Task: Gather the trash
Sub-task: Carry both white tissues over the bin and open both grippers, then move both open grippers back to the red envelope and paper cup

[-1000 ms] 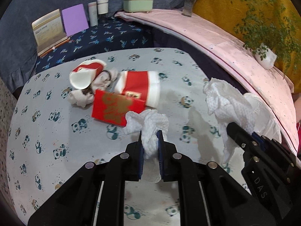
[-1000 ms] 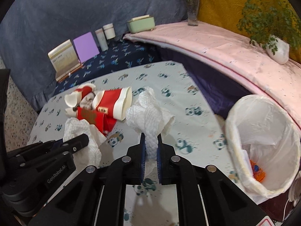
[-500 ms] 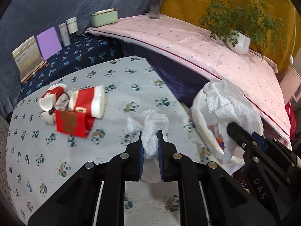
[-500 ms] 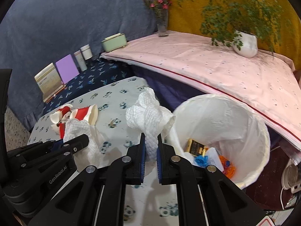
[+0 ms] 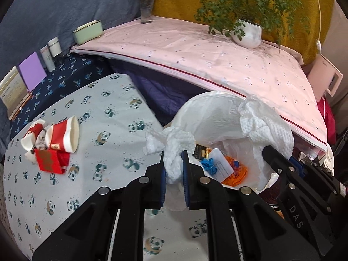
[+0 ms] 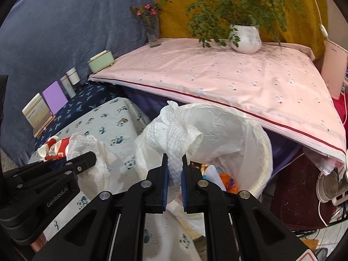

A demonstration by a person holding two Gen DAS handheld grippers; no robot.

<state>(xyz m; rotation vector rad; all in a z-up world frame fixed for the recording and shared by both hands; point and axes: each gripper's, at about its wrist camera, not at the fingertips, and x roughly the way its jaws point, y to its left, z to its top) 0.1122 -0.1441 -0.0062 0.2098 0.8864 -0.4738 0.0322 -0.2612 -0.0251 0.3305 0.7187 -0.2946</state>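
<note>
My left gripper is shut on a crumpled white paper towel, held at the near rim of a white-lined trash bin. My right gripper is shut on a second crumpled white paper towel, held over the bin. The right gripper and its towel show at the right of the left wrist view. The left gripper and its towel show at the left of the right wrist view. Red paper cups and a red packet lie on the panda-print table.
The bin holds orange, blue and paper scraps. A pink-covered surface with a potted plant and a flower vase lies behind the bin. Books and jars stand at the back left.
Both grippers have swung right from the table toward the bin, each still holding its towel. The bin now fills the centre of both views and the cups have shifted far left.
</note>
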